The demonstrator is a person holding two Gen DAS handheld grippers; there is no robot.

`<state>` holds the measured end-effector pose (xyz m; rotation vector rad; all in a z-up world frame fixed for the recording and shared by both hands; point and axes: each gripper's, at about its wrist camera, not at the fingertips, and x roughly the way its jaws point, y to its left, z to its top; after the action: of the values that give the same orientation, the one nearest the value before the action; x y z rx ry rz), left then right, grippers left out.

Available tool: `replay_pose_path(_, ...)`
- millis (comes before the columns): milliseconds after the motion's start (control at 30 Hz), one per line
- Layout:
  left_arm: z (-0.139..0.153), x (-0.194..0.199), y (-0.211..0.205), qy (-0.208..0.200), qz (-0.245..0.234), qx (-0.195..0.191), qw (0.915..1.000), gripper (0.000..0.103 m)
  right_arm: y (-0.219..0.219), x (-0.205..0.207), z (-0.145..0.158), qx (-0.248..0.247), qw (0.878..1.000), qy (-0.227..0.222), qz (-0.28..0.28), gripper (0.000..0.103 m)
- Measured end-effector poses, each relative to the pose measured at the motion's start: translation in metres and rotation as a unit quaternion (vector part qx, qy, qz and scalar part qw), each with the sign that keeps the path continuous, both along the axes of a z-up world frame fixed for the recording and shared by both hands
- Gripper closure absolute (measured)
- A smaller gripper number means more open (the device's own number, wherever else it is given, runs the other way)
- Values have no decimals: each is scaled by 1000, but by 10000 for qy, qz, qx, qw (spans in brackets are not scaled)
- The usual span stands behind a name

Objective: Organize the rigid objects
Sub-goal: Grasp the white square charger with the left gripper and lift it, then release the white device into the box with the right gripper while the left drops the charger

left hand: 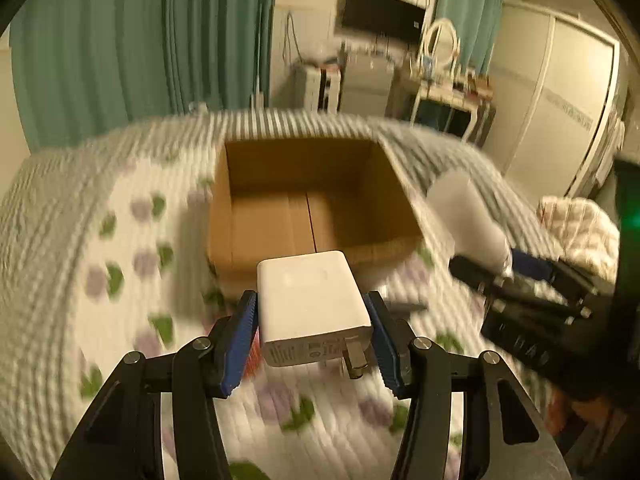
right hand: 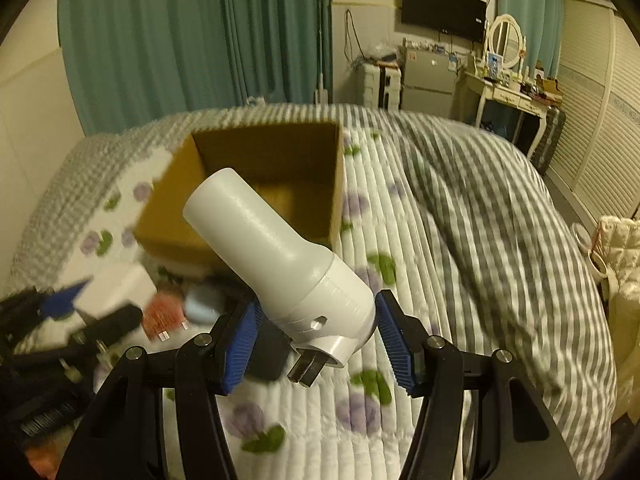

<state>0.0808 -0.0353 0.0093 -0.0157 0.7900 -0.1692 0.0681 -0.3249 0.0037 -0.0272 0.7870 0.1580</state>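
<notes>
One cardboard box (left hand: pixel 256 216) sits open on the bed (left hand: pixel 80 248). Two white plug-in devices are in view: one square charger (left hand: pixel 312 300) and one cylindrical adapter (right hand: pixel 276 256). Two grippers show, the left gripper (left hand: pixel 312 336) and the right gripper (right hand: pixel 316 340), each with two blue-padded jaws. In the right wrist view, a small pile near the box holds one orange-red item (right hand: pixel 162 316) and one pale blue item (right hand: pixel 204 304); the rest of that pile is too blurred to count.

Black tongs (left hand: pixel 312 336), ribbed blue pads (right hand: pixel 240 348), silver screws.
</notes>
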Motion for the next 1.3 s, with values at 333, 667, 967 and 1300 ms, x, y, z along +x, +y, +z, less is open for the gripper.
replay_pose_path(333, 2, 99, 13, -163, 297, 217, 9992, 48, 9, 81, 33, -106, 9997, -226, -65, 46)
replay_pose_path(667, -43, 153, 11, -31, 373, 103, 9992, 44, 9, 147, -6, -4, 10000, 12, -72, 46)
replay_pose_path(967, -19, 128, 18, -302, 462, 413, 9976, 26, 20, 153, -4, -66, 9998, -163, 20, 45)
replay_pose_path(1300, 4, 69, 46, -553, 695, 255, 9957, 4, 20, 127, 12, 469, 9989, -77, -28, 17)
